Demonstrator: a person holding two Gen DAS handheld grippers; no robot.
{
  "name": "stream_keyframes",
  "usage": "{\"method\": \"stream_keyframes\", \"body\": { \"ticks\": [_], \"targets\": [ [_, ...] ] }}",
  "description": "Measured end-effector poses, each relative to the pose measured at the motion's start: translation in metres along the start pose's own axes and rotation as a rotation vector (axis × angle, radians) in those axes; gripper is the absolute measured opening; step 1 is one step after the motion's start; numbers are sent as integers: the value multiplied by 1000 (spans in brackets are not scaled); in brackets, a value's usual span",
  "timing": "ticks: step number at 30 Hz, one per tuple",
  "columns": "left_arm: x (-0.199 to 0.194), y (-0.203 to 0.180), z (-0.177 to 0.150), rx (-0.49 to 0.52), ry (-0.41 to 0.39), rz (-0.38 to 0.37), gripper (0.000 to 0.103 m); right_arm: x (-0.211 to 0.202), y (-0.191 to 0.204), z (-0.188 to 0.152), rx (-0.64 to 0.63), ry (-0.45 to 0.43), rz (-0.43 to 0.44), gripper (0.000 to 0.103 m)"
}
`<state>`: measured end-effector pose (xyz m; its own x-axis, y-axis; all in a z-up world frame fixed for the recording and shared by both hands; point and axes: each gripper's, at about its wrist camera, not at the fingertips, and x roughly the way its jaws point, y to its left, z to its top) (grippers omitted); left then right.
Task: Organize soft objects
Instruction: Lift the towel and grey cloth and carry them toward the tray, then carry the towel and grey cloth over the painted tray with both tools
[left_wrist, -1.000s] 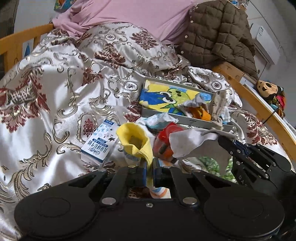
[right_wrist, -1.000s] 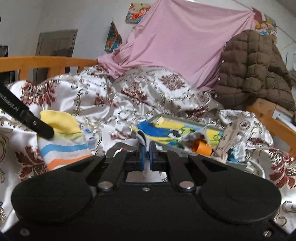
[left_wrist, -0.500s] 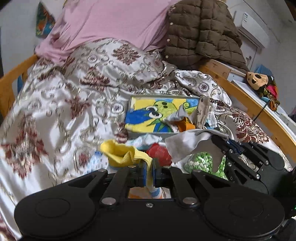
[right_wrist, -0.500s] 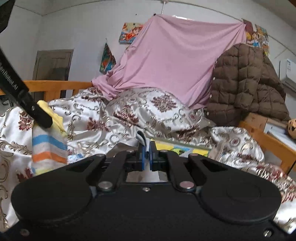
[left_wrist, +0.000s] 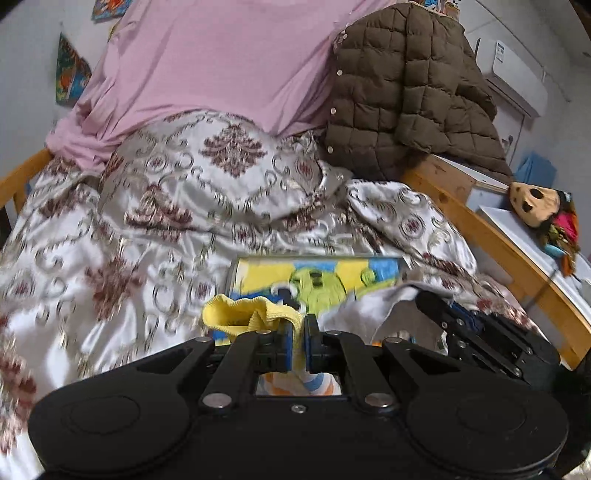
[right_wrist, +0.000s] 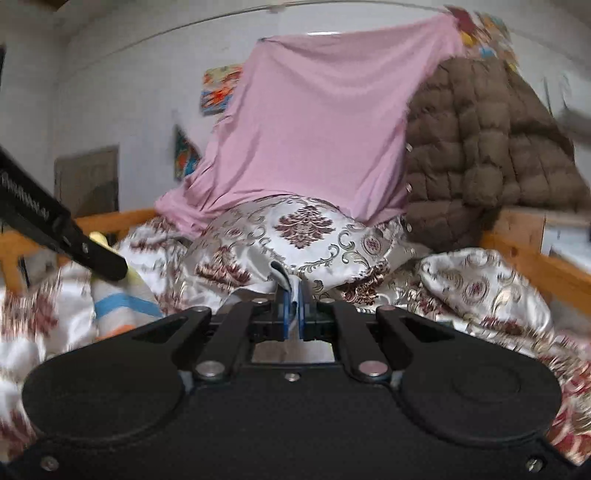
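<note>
Above the patterned satin bedspread (left_wrist: 110, 236), two garments are carried clear of the picture tray (left_wrist: 317, 273). The left gripper (left_wrist: 298, 343) is clamped on a yellow-cuffed striped sock (left_wrist: 240, 314); the right gripper (right_wrist: 293, 317) is pinched on a grey-white cloth (right_wrist: 286, 282). Both grips should be kept firm until each item is brought over its destination.

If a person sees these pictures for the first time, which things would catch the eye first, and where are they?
Probably the pink sheet hung at the head of the bed, with a brown quilted jacket heaped to its right. Below them lies the shiny patterned bedspread. Up close, the left gripper is shut on a yellow-cuffed striped sock, and the right gripper pinches a pale cloth.
</note>
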<state>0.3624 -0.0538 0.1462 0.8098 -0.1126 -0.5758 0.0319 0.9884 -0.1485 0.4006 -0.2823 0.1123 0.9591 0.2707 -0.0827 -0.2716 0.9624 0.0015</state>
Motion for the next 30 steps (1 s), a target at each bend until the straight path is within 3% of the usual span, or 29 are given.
{"method": "stream_keyframes", "body": {
  "ticks": [10, 18, 24, 30],
  "targets": [
    [94, -52, 49, 44, -112, 70, 5, 50, -101, -22, 288, 38, -30, 0],
    [152, -95, 55, 45, -186, 46, 6, 49, -169, -48, 463, 54, -75, 0],
    [187, -116, 38, 63, -135, 37, 6, 48, -182, -62, 497, 84, -112, 0],
    [211, -110, 14, 23, -67, 46, 6, 68, -203, -81, 538, 133, -118, 0]
  ]
}}
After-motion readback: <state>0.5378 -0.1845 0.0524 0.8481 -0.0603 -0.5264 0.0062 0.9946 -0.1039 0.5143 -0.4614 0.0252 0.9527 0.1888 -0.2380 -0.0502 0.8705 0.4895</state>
